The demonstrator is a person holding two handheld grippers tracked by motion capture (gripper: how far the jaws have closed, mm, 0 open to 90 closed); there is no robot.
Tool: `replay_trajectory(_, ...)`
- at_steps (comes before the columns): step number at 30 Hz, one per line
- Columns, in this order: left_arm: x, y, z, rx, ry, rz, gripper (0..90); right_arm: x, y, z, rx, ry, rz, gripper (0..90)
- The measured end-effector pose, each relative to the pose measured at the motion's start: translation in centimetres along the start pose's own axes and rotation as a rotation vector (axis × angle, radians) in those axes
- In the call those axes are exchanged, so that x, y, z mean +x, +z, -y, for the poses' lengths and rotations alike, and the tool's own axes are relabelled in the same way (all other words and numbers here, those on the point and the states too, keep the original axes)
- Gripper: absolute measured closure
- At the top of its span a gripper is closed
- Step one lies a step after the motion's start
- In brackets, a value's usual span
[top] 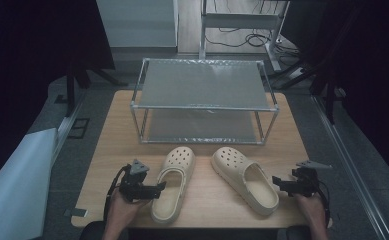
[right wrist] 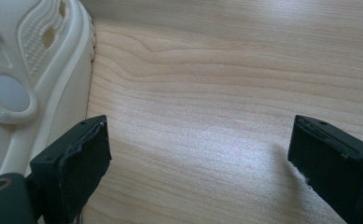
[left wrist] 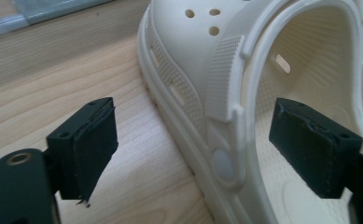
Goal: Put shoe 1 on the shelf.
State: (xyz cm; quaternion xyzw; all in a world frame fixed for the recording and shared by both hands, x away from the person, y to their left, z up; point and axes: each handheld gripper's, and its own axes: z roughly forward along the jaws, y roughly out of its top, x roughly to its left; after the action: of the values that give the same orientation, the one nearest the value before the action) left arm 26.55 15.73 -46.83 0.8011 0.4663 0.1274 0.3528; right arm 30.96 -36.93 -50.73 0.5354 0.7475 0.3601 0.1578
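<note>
**Left jaws straddle a clog wall**

The left gripper (left wrist: 193,149) stands spread apart, one jaw inside the left clog (left wrist: 263,93), one outside its wall. The right gripper (right wrist: 198,163), jaws apart over bare table (right wrist: 216,70), has the right clog (right wrist: 34,70) just beside its left jaw.

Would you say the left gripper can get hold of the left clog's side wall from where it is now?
Probably yes. The left gripper is open, and its jaws already straddle the side wall of the left clog, one outside over the wooden table, one inside the opening. Nothing lies between them.
</note>
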Motion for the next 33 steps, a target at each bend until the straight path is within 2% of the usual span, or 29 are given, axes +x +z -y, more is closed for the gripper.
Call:
replay_trajectory(4,-0.3,1.0,-0.4,0.03,0.014,-0.007,21.5,0.0,0.0,0.0,0.004,-0.002,-0.002,5.6)
replay_trajectory(6,-0.3,1.4,-0.5,0.042,0.009,-0.009,25.6,0.0,0.0,0.0,0.004,-0.002,-0.004,5.8)
replay_trajectory(11,0.1,2.1,-0.7,0.057,-0.02,0.019,39.1,0.0,0.1,0.0,0.009,0.0,-0.004,6.2)
replay_trajectory(14,0.1,2.5,-0.8,0.073,-0.014,0.019,45.8,0.0,0.1,0.0,0.009,0.002,-0.005,6.4)
replay_trajectory(18,-0.1,2.8,-1.0,0.091,-0.01,0.013,56.0,0.0,0.1,0.1,0.012,0.004,-0.008,6.5)
replay_trajectory(19,-0.1,2.8,-1.1,0.094,-0.008,-0.002,57.3,-0.1,0.1,0.1,0.012,0.004,-0.008,6.6)
replay_trajectory(22,0.3,2.6,-1.0,0.088,-0.024,-0.016,66.1,-0.1,0.1,0.1,0.011,0.008,-0.011,6.8)
replay_trajectory(25,0.8,2.4,-1.0,0.092,-0.013,-0.029,73.9,-0.1,0.1,0.1,0.011,0.01,-0.013,6.9)
replay_trajectory(27,1.0,2.3,-0.9,0.092,-0.018,-0.02,76.0,-0.1,0.2,0.1,0.01,0.009,-0.012,7.0)
replay_trajectory(30,2.2,2.2,-0.9,0.085,-0.082,0.044,76.5,-0.1,0.2,0.1,0.009,0.012,-0.012,7.1)
replay_trajectory(33,3.0,2.1,-0.7,0.079,-0.124,0.081,76.9,-0.2,0.2,0.1,0.01,0.011,-0.014,7.3)
